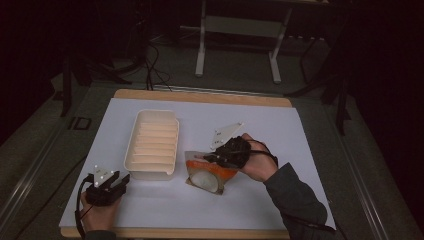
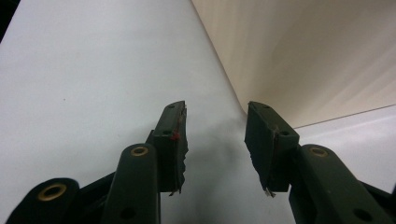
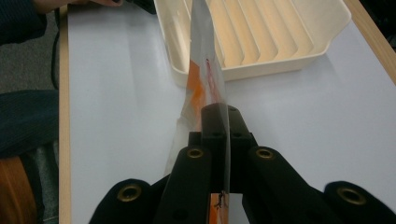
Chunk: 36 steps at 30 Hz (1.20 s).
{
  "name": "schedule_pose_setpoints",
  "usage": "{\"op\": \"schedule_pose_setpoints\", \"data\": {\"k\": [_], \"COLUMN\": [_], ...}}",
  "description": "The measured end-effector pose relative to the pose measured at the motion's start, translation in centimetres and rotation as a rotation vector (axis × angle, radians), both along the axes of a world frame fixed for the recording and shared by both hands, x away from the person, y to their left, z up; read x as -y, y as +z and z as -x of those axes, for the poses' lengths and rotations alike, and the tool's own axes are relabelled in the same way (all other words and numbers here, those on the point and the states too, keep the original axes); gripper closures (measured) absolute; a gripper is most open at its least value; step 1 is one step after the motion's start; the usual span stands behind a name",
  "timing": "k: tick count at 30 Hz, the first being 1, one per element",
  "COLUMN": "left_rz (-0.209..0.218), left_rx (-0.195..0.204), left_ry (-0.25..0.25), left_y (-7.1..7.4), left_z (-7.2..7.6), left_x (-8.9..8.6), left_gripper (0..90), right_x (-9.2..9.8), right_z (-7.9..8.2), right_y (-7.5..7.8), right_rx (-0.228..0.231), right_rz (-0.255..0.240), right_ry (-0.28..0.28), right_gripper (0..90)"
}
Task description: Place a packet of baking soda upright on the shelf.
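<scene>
1 ribbed tray [image 1: 152,145], 1 orange packet [image 1: 209,175], 2 grippers, 1 table [image 1: 280,130].

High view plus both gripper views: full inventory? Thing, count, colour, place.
tray: 1, cream, ribbed inside, left of the table's centre
packet: 1, orange and clear with a pale round inside, right of the tray, edge pinched in the right tongs
table: 1, white top with a wood edge, under everything
frame: 1, white metal, on the floor beyond the table
cables: several, black, on the floor at far left
left tongs: 1, black, open, near left by the tray's corner
right tongs: 1, black, shut on the packet
hands: 2, left at the near edge, right with a dark sleeve
</scene>
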<state>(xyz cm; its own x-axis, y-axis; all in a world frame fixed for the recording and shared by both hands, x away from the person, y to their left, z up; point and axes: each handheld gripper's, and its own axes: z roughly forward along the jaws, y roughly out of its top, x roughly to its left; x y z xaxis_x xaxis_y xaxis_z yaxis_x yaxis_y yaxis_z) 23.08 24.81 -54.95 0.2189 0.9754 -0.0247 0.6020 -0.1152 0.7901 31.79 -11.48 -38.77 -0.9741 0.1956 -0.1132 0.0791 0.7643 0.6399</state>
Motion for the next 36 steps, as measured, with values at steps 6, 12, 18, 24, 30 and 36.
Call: {"op": "schedule_pose_setpoints", "data": {"k": [6, 12, 18, 24, 30, 36], "left_rz": [0.0, 0.0, -0.001, 0.001, -0.001, 0.0], "left_rx": [0.002, 0.002, 0.002, 0.002, 0.001, 0.001], "left_ry": [0.0, 0.0, 0.0, -0.001, -0.003, -0.002], "left_y": [0.0, 0.0, 0.0, 0.0, 0.0, 0.0], "left_z": [0.0, 0.0, 0.0, 0.0, 0.0, 0.0], "left_x": [0.0, 0.0, 0.0, 0.0, 0.0, 0.0], "left_gripper": [58.2, 58.2, 58.3, 58.3, 58.4, 58.4], "right_x": [0.0, 0.0, 0.0, 0.1, 0.2, 0.1], "right_z": [-0.3, -0.5, -0.7, -1.0, -1.3, -1.4], "right_y": [0.0, 0.1, 0.4, 0.9, 1.4, 1.8], "right_rx": [0.0, -0.002, -0.003, 0.003, 0.012, 0.019], "right_rz": [-0.01, -0.022, -0.035, -0.053, -0.066, -0.08], "right_ry": [0.007, 0.008, 0.008, 0.002, 0.002, 0.012], "right_gripper": [90.0, 90.0, 90.0, 90.0, 90.0, 90.0]}}
